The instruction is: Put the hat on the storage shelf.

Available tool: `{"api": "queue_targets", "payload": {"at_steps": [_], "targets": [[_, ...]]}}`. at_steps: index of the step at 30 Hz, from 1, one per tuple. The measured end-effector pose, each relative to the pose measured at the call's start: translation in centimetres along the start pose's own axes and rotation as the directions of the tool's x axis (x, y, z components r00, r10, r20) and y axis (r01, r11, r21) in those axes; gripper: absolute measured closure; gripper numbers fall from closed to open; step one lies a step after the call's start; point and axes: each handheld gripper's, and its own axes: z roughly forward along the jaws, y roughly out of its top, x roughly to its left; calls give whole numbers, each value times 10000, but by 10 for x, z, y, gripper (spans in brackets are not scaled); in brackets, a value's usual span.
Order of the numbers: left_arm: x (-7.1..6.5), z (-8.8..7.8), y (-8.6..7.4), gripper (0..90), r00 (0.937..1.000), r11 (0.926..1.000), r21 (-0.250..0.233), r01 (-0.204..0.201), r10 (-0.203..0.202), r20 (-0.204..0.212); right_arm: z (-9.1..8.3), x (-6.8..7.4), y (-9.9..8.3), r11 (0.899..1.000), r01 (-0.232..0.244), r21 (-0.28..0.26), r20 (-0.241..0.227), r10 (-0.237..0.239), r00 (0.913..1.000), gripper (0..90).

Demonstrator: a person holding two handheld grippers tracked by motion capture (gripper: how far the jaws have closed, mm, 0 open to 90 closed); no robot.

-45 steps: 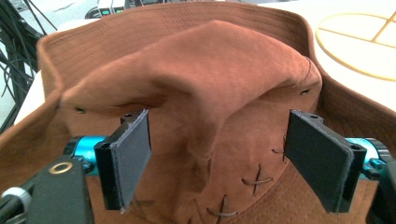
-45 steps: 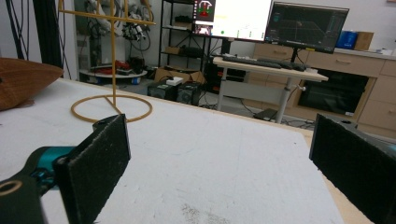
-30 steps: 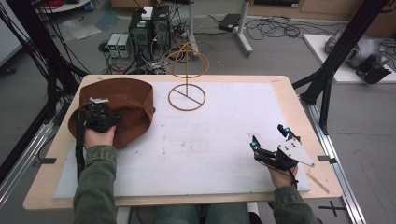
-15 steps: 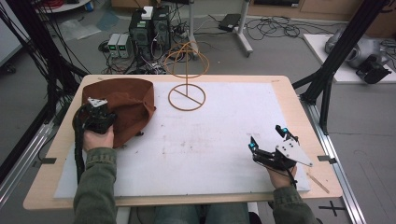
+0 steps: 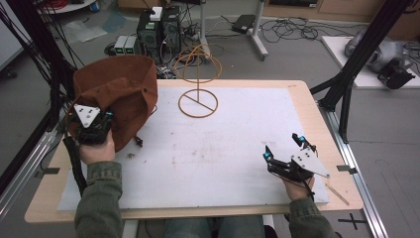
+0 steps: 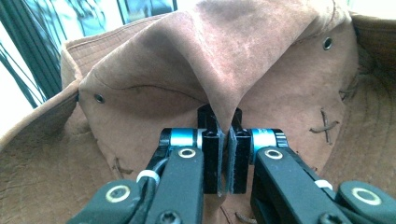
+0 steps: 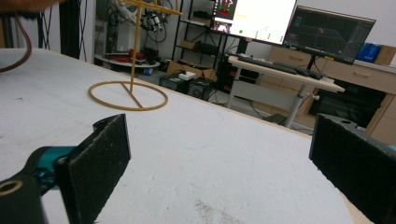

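Observation:
A brown suede hat [image 5: 119, 94] hangs lifted above the table's left side, its crown folded. My left gripper [image 5: 101, 121] is shut on a pinched fold of the hat [image 6: 224, 93], the leather squeezed between the two black pads [image 6: 211, 158]. An orange wire hat stand [image 5: 198, 101] with a ring base stands at the back middle of the white mat [image 5: 208, 148]; the stand [image 7: 128, 95] also appears far left in the right gripper view. My right gripper [image 5: 283, 148] rests low at the front right, open, jaws wide apart with nothing between them.
A thin brown cord [image 5: 138, 141] from the hat dangles onto the mat. The wooden table edge [image 5: 317, 104] frames the mat. Black frame posts [image 5: 356, 64] rise at both sides; computers and cables lie on the floor behind. A desk with monitors [image 7: 299, 28] stands beyond the table.
My left gripper has raised the hat off the table and tipped it up, crown folding. The right gripper has stayed in place, open.

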Motion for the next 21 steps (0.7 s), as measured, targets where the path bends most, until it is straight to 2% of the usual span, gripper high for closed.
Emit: {"api": "queue_targets", "payload": {"at_steps": [2,4,7,12,14,18,21], "targets": [[1,-8,7,869,10000,9989,-467,65,-66,-27,0,0,0,10000,-7,-16,19,7,10000,49],[0,-16,14,870,10000,9950,-999,-56,47,-85,0,0,0,10000,-2,-18,35,2,10000,49],[-4,-27,23,869,9996,9841,-1759,-231,204,-176,-1,2,1,9999,24,-131,129,-22,9999,49],[-9,-40,39,869,9998,9633,-2682,-127,90,-149,-3,5,2,9997,63,-220,158,-59,9999,49],[-10,-44,46,869,9999,9554,-2954,-39,0,-133,-5,4,2,9996,52,-272,175,-47,9998,49],[-10,-47,55,868,9999,9517,-3069,-99,63,-128,-6,2,2,9994,-1,-341,233,9,9997,49],[-11,-48,60,868,9999,9503,-3111,-113,85,-105,-6,1,2,9992,-229,-337,254,238,9994,49]]}}
